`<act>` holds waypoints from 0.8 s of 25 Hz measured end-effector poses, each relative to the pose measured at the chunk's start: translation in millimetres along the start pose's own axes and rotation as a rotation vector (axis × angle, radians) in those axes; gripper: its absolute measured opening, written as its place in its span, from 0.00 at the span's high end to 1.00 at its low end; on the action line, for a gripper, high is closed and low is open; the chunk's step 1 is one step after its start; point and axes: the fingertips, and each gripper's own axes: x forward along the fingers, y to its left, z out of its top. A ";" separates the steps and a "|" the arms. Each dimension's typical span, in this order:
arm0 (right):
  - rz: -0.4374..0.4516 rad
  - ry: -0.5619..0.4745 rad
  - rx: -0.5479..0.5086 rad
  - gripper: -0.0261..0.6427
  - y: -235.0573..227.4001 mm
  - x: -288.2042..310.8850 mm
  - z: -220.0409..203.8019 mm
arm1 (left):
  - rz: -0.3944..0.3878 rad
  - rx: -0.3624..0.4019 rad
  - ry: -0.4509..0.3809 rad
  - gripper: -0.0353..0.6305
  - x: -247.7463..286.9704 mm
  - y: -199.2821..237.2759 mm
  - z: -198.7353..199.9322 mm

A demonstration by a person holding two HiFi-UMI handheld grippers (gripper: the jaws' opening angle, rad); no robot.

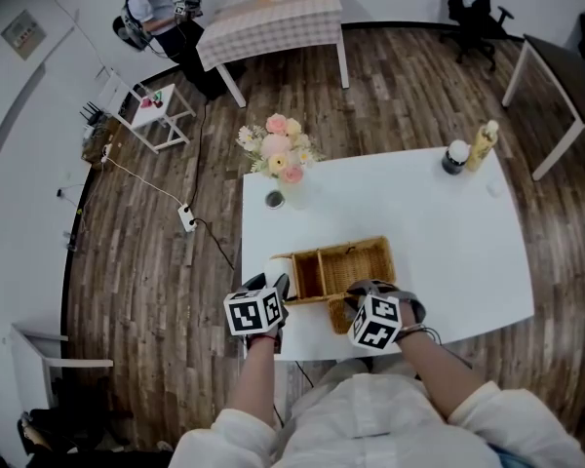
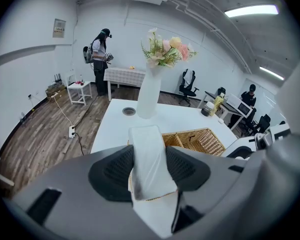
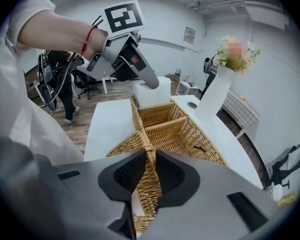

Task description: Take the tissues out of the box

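A wicker basket (image 1: 369,258) with compartments stands near the front edge of the white table (image 1: 448,242). My left gripper (image 1: 271,285) is at the basket's left end, shut on a white tissue pack (image 1: 277,267). In the left gripper view the tissue pack (image 2: 149,159) stands upright between the two pads, just above the basket (image 2: 200,140). My right gripper (image 1: 359,298) is shut on the basket's near wall; in the right gripper view the woven wall (image 3: 149,164) is pinched between the pads. That view also shows the left gripper (image 3: 151,84) with the tissue pack (image 3: 153,95) at the basket's far end.
A white vase of flowers (image 1: 286,164) and a small dark round thing (image 1: 275,199) stand behind the basket. A dark jar (image 1: 455,156) and a yellow bottle (image 1: 483,144) are at the far right. A power strip (image 1: 187,218) lies on the floor left of the table. A person (image 1: 151,13) stands far off.
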 end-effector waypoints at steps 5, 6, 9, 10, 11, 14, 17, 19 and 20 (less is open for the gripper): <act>0.015 0.009 0.015 0.84 -2.2 0.8 1.5 | -0.005 -0.011 -0.030 0.64 -13.7 2.6 10.5; 0.015 0.008 0.018 0.84 -2.6 0.9 1.6 | -0.006 -0.012 -0.037 0.64 -16.6 3.0 13.3; 0.016 0.007 0.030 0.84 -2.8 1.8 0.8 | -0.015 -0.018 -0.064 0.64 -25.9 3.7 21.3; 0.017 0.005 0.032 0.84 -2.8 2.0 0.7 | -0.021 -0.024 -0.076 0.64 -29.5 3.3 23.8; 0.017 0.002 0.034 0.84 -2.8 2.0 0.7 | -0.030 -0.035 -0.088 0.64 -33.2 2.5 26.0; 0.016 -0.008 0.042 0.84 -2.2 1.4 1.4 | -0.064 -0.068 -0.121 0.64 -44.3 -1.9 31.6; 0.010 -0.007 0.045 0.84 -2.0 1.0 1.3 | -0.096 -0.091 -0.146 0.64 -52.3 -8.9 36.1; 0.005 -0.008 0.042 0.84 -2.6 1.2 1.5 | -0.117 -0.110 -0.161 0.64 -56.0 -14.4 38.5; 0.001 -0.009 0.042 0.84 -3.1 1.0 1.7 | -0.129 -0.122 -0.169 0.64 -57.5 -17.5 39.6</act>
